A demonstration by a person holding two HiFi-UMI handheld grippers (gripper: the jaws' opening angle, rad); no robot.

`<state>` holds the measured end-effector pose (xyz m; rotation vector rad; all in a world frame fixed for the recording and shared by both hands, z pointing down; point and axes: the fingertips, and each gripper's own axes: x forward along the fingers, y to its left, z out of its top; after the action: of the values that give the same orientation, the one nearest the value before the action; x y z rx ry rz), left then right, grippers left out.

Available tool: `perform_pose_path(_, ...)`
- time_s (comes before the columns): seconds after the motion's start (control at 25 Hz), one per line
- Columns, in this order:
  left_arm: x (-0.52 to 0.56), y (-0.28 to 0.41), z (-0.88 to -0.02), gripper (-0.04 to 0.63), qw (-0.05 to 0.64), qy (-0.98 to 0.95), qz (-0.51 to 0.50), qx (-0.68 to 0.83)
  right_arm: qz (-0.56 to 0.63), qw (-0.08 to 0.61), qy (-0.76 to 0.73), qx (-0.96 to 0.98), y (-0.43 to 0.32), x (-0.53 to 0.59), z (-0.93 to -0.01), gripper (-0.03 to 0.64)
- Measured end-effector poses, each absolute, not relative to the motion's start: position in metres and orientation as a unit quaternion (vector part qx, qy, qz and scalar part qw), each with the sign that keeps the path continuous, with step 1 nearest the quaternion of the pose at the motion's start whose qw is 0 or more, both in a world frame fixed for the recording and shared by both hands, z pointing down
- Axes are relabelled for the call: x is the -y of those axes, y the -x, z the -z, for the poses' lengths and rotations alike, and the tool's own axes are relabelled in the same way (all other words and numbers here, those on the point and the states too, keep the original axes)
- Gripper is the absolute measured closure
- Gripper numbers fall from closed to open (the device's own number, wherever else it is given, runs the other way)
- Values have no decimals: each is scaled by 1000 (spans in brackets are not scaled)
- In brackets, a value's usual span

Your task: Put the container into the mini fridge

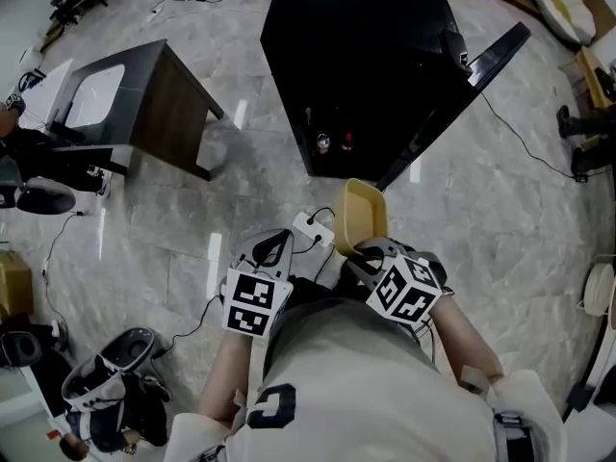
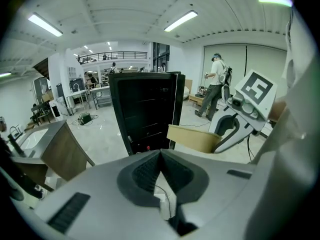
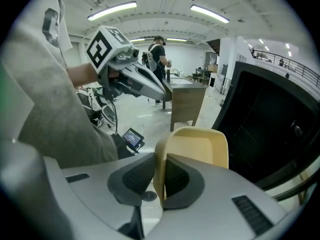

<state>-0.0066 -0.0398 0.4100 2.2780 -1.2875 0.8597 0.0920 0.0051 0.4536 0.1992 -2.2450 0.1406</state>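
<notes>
The right tongs (image 3: 162, 181) clamp the rim of the container (image 3: 197, 149) upright — the open mini fridge (image 1: 371, 75) lies straight ahead, farther off; the left tongs (image 2: 161, 166) are together, empty

The floor (image 1: 173, 248) is glossy grey marble-look tile, streaked with reflected light. A table (image 1: 178, 114) with dark wood sides and a pale top stands at the left of the head view. Cables (image 1: 527, 145) trail across the tiles, and a white power strip (image 1: 310, 226) lies on them. The ceiling (image 2: 125, 14) is white and ribbed, with long tube lights (image 2: 181, 20). A railed balcony (image 2: 114, 57) runs along the far wall. A person (image 2: 218, 84) stands far back by pale wall panels (image 2: 237, 64).
</notes>
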Motion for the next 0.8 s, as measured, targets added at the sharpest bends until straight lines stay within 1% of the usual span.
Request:
perform_pose_path(0.16,59,1,-410,540,193,-807,-309,464,-55,443,-79,891,-103,27,-473,566)
perform_pose_path(0.44,87,4,-424,541,203,-815,-307,448,-1,521,-87,849,-109,89,-531,566)
perform_pose_path(0.8,146,51,-429,540,191,-840,-289,417,-9,575,-122,809,-95,140,-556,566)
